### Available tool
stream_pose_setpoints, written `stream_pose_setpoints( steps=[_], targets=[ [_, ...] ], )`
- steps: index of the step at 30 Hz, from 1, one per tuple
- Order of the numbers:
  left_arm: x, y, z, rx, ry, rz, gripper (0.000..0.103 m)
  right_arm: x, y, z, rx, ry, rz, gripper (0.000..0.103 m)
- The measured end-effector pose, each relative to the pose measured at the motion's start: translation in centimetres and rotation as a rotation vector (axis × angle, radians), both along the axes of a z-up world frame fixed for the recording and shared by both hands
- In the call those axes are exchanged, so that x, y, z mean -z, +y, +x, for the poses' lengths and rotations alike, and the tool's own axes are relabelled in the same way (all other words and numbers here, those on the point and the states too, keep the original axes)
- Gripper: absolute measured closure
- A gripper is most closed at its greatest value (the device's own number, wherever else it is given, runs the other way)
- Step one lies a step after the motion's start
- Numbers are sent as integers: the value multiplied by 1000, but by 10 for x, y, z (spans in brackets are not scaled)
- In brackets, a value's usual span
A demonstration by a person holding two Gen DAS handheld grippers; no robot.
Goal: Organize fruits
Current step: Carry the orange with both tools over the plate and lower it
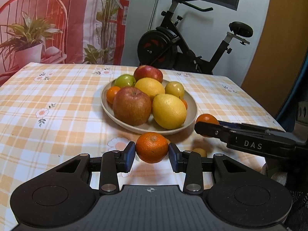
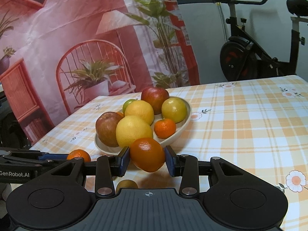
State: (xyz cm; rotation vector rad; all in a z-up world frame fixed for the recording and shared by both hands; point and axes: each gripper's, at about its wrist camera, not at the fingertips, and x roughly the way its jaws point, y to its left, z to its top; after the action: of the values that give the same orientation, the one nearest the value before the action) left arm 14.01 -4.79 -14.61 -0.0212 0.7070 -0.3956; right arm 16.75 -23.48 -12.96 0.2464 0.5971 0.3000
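My left gripper is shut on a mandarin, held just in front of the beige plate. My right gripper is shut on a darker orange, lifted a little above the cloth at the plate's near rim. Each gripper shows in the other's view: the right gripper with its orange on the right, the left gripper with its mandarin on the left. The plate holds two apples, two large yellow citrus, a green fruit, a yellow-green fruit and small mandarins.
A small yellowish fruit lies on the checked tablecloth between the two grippers, and the right wrist view shows this fruit just under my fingers. An exercise bike stands behind the table's far edge. A printed backdrop hangs at the far left.
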Motion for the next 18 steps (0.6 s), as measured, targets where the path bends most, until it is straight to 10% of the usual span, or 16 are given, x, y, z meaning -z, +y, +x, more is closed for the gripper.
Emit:
stream_pose_setpoints(
  steps=[18],
  targets=[
    [-42,16,26,-17,-135,-14,63,-4,-17,5,65,5,92,67]
  ],
)
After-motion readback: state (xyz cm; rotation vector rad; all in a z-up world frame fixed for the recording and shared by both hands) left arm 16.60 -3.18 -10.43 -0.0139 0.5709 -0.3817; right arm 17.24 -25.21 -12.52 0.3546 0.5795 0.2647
